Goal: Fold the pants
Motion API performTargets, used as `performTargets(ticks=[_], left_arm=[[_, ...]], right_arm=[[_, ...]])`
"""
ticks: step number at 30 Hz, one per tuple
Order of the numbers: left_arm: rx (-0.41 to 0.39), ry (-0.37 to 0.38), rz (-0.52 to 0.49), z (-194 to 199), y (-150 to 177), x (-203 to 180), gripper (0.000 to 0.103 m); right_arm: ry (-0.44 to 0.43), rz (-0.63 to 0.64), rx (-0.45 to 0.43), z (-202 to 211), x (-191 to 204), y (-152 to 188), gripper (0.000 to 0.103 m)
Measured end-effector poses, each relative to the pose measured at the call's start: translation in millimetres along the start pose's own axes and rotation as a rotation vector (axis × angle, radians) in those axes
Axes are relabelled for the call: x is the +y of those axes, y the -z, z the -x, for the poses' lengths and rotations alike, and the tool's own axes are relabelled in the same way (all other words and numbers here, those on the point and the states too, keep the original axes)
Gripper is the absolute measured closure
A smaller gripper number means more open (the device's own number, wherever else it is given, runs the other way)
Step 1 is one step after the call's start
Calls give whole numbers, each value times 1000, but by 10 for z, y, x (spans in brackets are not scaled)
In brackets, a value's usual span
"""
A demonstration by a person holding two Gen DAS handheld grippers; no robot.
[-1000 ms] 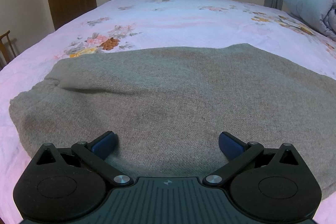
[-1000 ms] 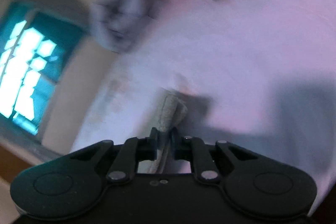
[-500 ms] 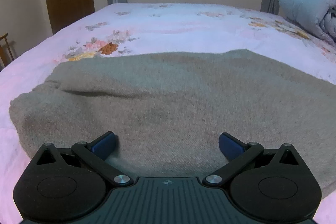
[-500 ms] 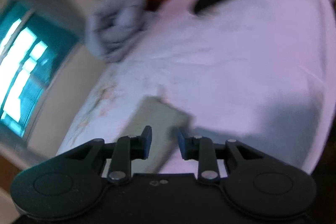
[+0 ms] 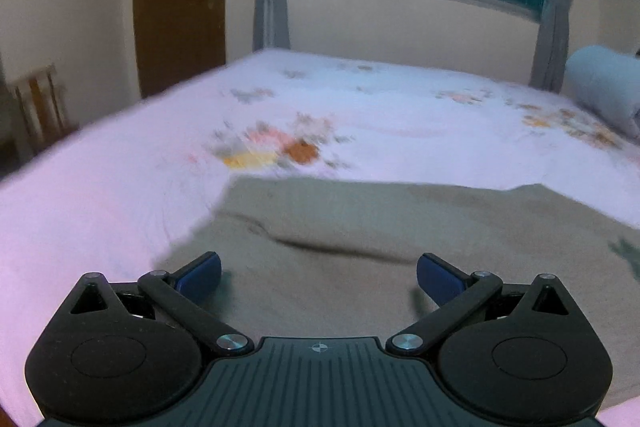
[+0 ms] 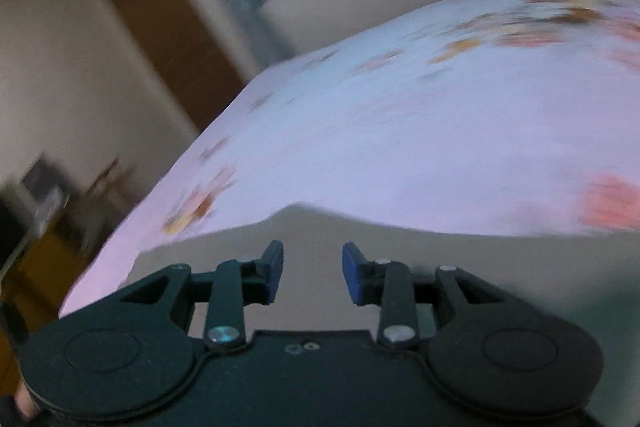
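**op:** Grey knit pants (image 5: 360,259) are lying flat on the bed (image 5: 100,211), right under both grippers. Left gripper (image 5: 319,277) has its jaws wide apart, nothing in them, hovering over the cloth. Right gripper (image 6: 313,273) is narrower, jaws opening as I type, and I see no cloth pinched between them, just the pants below.

**lurker:** So what can bite you from here?

**op:** My guess: there's a ridge (image 5: 320,245) running across the fabric in the left view. Fold over that and the crease gets baked in, lumpy stack. Also the knit looks thick and floppy, so if I grab only the top layer the bottom one stays behind and the fold skews. Right view is smeared with blur too, so judging the far edge (image 6: 300,209) is dicey.

**lurker:** Any tags or brand on them?

**op:** None I can read. No writing on the pants or the floral sheet. Only a small crosshair mark (image 5: 319,347) on the left gripper body.
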State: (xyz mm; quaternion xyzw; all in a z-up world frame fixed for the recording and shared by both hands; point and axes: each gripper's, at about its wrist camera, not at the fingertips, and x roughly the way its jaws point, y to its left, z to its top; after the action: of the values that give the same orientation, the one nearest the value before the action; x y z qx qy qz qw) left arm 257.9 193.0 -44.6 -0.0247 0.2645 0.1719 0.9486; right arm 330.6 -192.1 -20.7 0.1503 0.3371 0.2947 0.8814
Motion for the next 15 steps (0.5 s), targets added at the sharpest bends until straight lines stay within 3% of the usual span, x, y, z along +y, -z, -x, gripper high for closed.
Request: performTargets(ticks=[2, 4, 6, 8, 10, 12, 14, 15], left_arm=[[41, -38, -8, -110, -17, 61, 0], [131, -12, 34, -283, 44, 170, 0], [135, -43, -38, -351, 146, 180, 0], [114, -23, -18, -351, 209, 246, 0], [108, -16, -9, -351, 239, 284, 0], [104, -20, -10, -366, 246, 283, 0], [99, -26, -16, -376, 253, 245, 0], [96, -28, -18, -380, 256, 243, 0]], right_arm=[[-40, 43, 65, -461, 246, -45, 75], [-73, 64, 123, -806, 435, -33, 76], [-86, 87, 180, -1085, 535, -24, 77], [-24, 108, 200, -1265, 512, -74, 80], [-8, 40, 194, -1315, 320, -120, 103], [29, -36, 171, -1290, 95, -163, 103], [120, -107, 122, -1164, -122, -191, 103], [104, -167, 117, -1077, -231, -196, 103]])
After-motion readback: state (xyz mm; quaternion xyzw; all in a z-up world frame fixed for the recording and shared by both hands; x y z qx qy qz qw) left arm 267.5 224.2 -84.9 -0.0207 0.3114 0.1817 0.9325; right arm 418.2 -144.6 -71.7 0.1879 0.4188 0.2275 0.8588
